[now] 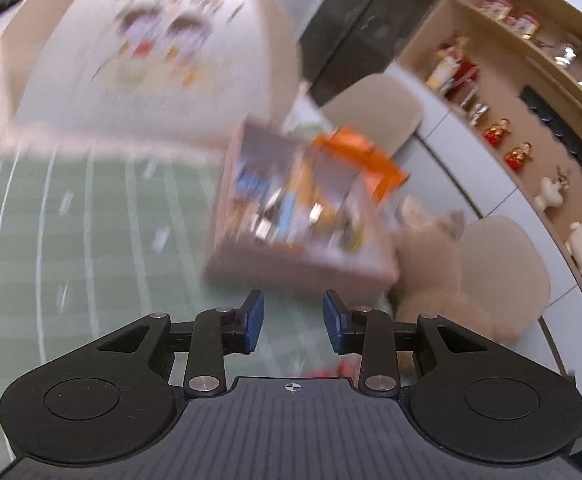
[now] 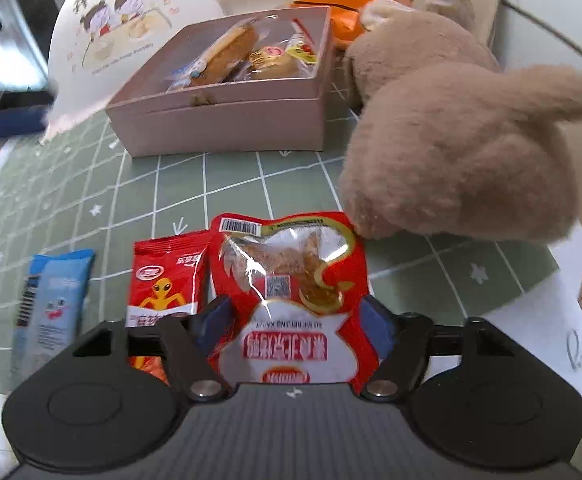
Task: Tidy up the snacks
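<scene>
Where R gripper (image 2: 295, 320) clamps: red windowed pouch (image 2: 291, 276).

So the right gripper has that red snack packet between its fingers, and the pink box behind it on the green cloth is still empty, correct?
Not quite. The right gripper does have the red packet between its fingers, but the pink box on the green cloth already holds several wrapped snacks, as the right wrist view shows.

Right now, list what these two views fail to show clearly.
- Left wrist view: pink box contents, smeared by motion blur.
- Right wrist view: whether the right hand-held gripper pinches the red pouch; the pouch hides its pads.
- Right wrist view: orange bag, mostly behind box and plush toy.
</scene>
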The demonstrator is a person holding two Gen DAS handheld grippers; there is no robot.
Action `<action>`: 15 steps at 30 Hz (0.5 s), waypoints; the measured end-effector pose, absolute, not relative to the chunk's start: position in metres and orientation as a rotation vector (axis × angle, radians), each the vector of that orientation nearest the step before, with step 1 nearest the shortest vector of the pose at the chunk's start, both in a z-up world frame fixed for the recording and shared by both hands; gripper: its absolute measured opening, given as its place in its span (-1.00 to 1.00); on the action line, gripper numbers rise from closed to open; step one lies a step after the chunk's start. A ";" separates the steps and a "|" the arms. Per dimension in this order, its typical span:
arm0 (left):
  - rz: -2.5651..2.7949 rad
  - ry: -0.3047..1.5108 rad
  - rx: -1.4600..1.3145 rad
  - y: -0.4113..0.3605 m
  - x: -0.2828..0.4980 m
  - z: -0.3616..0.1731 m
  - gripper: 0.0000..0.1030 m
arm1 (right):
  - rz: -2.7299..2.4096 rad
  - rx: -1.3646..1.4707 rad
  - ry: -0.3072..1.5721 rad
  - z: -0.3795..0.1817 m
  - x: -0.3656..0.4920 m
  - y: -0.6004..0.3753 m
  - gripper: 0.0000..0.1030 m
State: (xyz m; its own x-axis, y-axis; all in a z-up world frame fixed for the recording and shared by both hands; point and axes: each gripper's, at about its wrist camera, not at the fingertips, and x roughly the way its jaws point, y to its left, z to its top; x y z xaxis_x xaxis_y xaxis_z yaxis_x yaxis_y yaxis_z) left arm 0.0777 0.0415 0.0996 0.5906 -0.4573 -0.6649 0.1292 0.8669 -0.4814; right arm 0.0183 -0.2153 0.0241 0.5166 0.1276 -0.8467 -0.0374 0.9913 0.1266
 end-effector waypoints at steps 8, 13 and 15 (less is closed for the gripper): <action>-0.311 0.962 -0.527 0.081 0.021 0.069 -0.30 | 0.143 -0.052 1.002 0.030 0.007 -0.187 0.22; -0.279 0.966 -0.527 0.105 0.009 0.071 -0.30 | 0.198 0.016 0.998 0.056 -0.010 -0.193 -0.19; -0.265 0.966 -0.543 0.112 0.008 0.073 -0.30 | 0.230 0.048 0.965 0.089 -0.017 -0.193 -0.32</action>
State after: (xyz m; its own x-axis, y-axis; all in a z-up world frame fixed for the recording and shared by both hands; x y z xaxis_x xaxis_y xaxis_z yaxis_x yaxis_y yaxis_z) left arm 0.0075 0.1121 0.0730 0.5504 -0.4461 -0.7057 -0.0238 0.8365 -0.5474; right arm -0.0172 -0.1934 0.0888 0.5471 0.2152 -0.8089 -0.1723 0.9746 0.1428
